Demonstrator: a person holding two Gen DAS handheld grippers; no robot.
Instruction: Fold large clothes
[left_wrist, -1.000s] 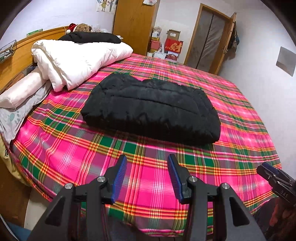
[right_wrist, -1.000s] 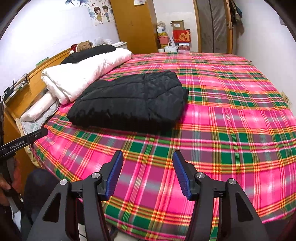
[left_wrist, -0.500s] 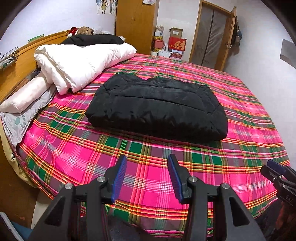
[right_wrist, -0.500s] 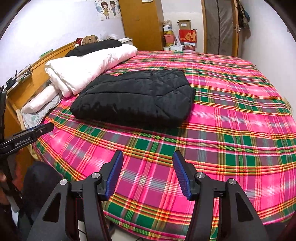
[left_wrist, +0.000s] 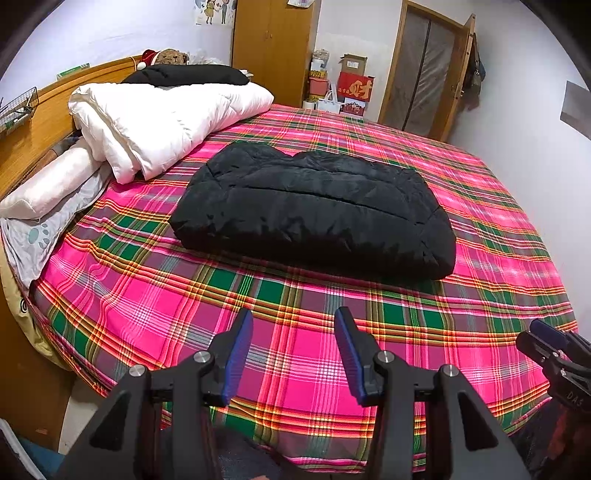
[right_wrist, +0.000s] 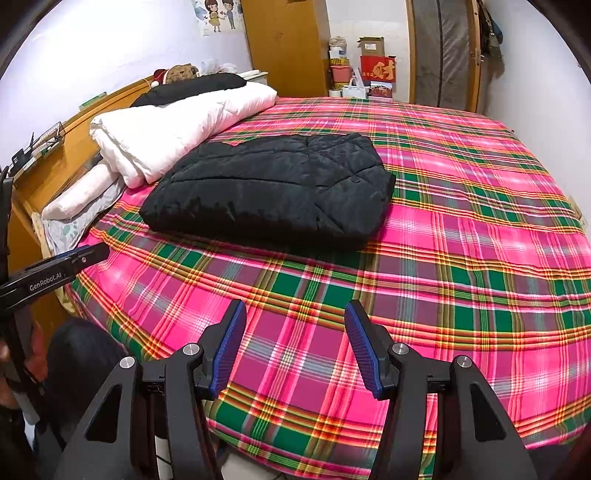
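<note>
Scene: a black coat (left_wrist: 314, 210) lies folded into a thick rectangle on a plaid bed (left_wrist: 295, 350), near the middle of the mattress and clear of every edge.
Left hand-held gripper (left_wrist: 293, 347): jaws partly open, nothing between them, poised over bare plaid at the near edge of the bed.
Right hand-held gripper (right_wrist: 295, 339): jaws a little wider apart, also empty, over the same near edge.
Key relation: the coat lies ahead of and beyond both hand-held grippers, well apart from each, with a band of open sheet between.
Long axis: the bundle runs crosswise to both views, its near long side facing the hand-held grippers.
Nearer hand: in the left view the coat sits almost dead ahead; in the right view it lies ahead and to the left, so the left looks better placed for the near left corner, the right for the right-hand end.
Neighbours: a white duvet (left_wrist: 155, 122) lies just beyond the coat's far left corner, by the headboard (left_wrist: 33, 133).
Progress: the coat already looks compact; judging by its tidy shape, the folding seems close to finished.
Next move: any further fold would call for reaching forward to the near long edge.
</note>
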